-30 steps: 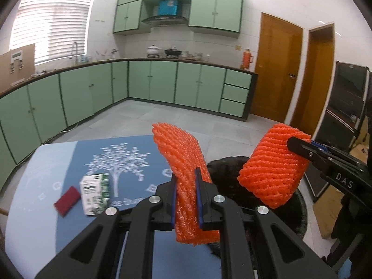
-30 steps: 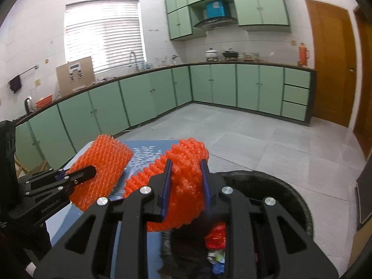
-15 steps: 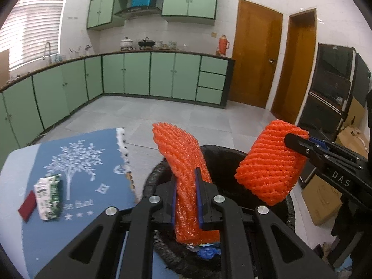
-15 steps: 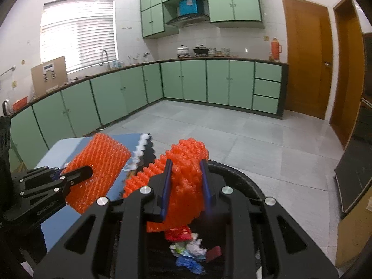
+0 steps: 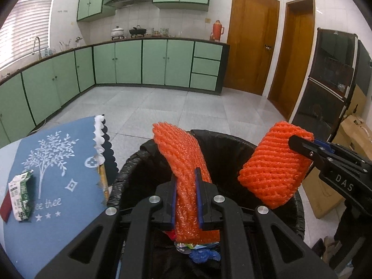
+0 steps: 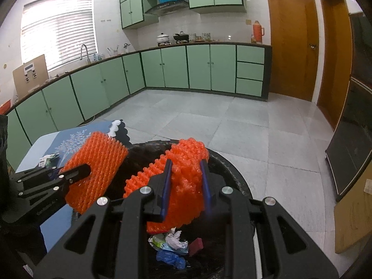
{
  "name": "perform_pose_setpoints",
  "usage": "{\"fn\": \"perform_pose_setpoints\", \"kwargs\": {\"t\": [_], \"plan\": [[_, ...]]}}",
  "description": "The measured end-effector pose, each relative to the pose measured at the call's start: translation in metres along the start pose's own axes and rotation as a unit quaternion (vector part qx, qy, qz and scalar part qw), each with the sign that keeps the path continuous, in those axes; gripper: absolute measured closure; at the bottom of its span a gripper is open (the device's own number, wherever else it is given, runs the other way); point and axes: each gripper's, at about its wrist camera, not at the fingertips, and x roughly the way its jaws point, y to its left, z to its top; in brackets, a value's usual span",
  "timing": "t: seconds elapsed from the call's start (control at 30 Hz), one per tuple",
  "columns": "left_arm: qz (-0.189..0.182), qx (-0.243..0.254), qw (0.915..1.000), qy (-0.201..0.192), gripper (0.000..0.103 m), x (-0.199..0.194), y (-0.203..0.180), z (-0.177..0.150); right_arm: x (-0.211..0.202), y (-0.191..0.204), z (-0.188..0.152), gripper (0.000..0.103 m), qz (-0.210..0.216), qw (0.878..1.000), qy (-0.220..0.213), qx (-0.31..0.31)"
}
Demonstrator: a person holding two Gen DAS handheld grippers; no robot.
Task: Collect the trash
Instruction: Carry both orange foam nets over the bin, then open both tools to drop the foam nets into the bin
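My left gripper is shut on an orange foam fruit net and holds it above the black-bagged trash bin. My right gripper is shut on a second orange foam net, also above the bin. Each gripper shows in the other's view: the right one with its net, the left one with its net. Trash lies in the bin. A crumpled green-and-white carton and a dark red piece lie on the blue tablecloth.
The table stands left of the bin. Green kitchen cabinets run along the far wall, wooden doors to the right. A dark glass cabinet and cardboard boxes stand at the right. The floor is grey tile.
Both grippers have swung right, from over the table to over the bin, still holding their nets. The carton and red piece have slid to the left edge of the left wrist view.
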Motion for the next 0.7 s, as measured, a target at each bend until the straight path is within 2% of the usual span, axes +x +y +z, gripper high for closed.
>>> {"fn": "perform_pose_setpoints", "kwargs": {"t": [0.17, 0.23, 0.37, 0.5, 0.63, 0.7], "plan": [[-0.011, -0.005, 0.9998, 0.018, 0.086, 0.014, 0.000, 0.002, 0.012, -0.005, -0.004, 0.078, -0.009, 1.000, 0.009, 0.001], [-0.016, -0.009, 0.9996, 0.022, 0.074, 0.017, 0.002, 0.004, 0.016, -0.007, -0.006, 0.073, -0.013, 1.000, 0.016, 0.001], [-0.013, -0.015, 0.9995, 0.023, 0.064, 0.016, 0.009, 0.004, 0.023, -0.011, -0.007, 0.053, -0.028, 0.999, 0.021, 0.004], [0.000, -0.025, 0.9996, 0.015, 0.058, 0.007, 0.019, 0.005, 0.019, -0.011, -0.010, 0.042, -0.037, 0.999, 0.018, 0.009], [0.018, -0.029, 0.9994, -0.005, 0.043, -0.010, 0.031, 0.009, 0.009, -0.007, -0.010, 0.014, -0.046, 0.999, 0.001, 0.014], [0.028, -0.031, 0.9990, -0.015, 0.039, -0.021, 0.040, 0.010, 0.003, -0.005, -0.009, 0.012, -0.040, 0.999, -0.006, 0.017]]}}
